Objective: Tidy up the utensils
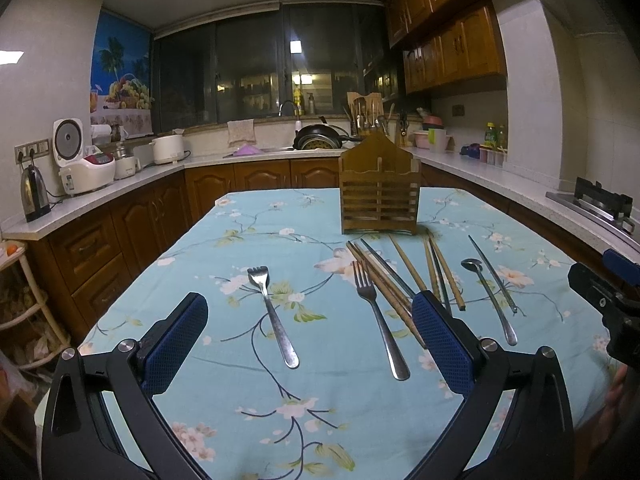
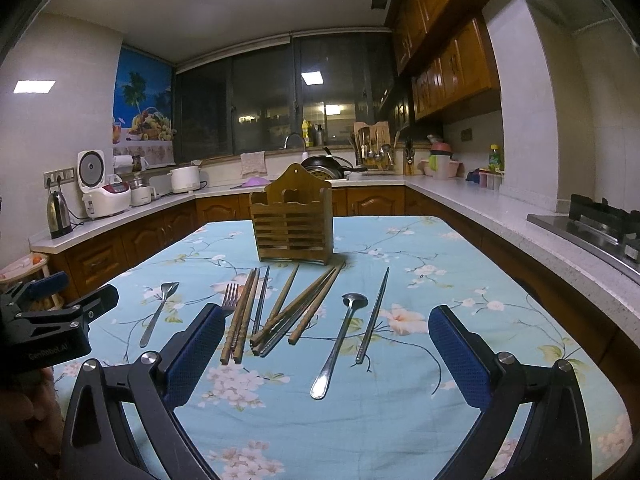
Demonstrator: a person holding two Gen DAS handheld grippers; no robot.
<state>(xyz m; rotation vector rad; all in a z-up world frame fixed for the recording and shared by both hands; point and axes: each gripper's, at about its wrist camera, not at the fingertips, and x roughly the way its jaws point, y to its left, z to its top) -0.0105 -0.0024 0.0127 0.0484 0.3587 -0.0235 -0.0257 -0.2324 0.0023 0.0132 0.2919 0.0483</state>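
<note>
Left gripper (image 1: 310,320) and right gripper (image 2: 326,332) both spread wide, empty — above loose utensils (image 2: 280,312) before wooden holder (image 2: 291,220)

Both tools have their fingers wide apart and hold nothing. Under the left tool (image 1: 310,320) the worktop (image 1: 248,420) is bare cloth close in. A small fork (image 1: 272,312) lies between its fingers, with open cloth on both sides. A long fork (image 1: 378,320) lies just inside its right finger, and the wooden chopsticks (image 1: 384,284) reach under that finger, maybe touching the fork. Ahead of the right tool (image 2: 328,322) lie the spoon (image 2: 338,344) and one metal chopstick (image 2: 374,312), with a thin gap between them. Right of that chopstick the cloth is free. The wooden holder (image 2: 292,220) stands tall behind everything.
</note>
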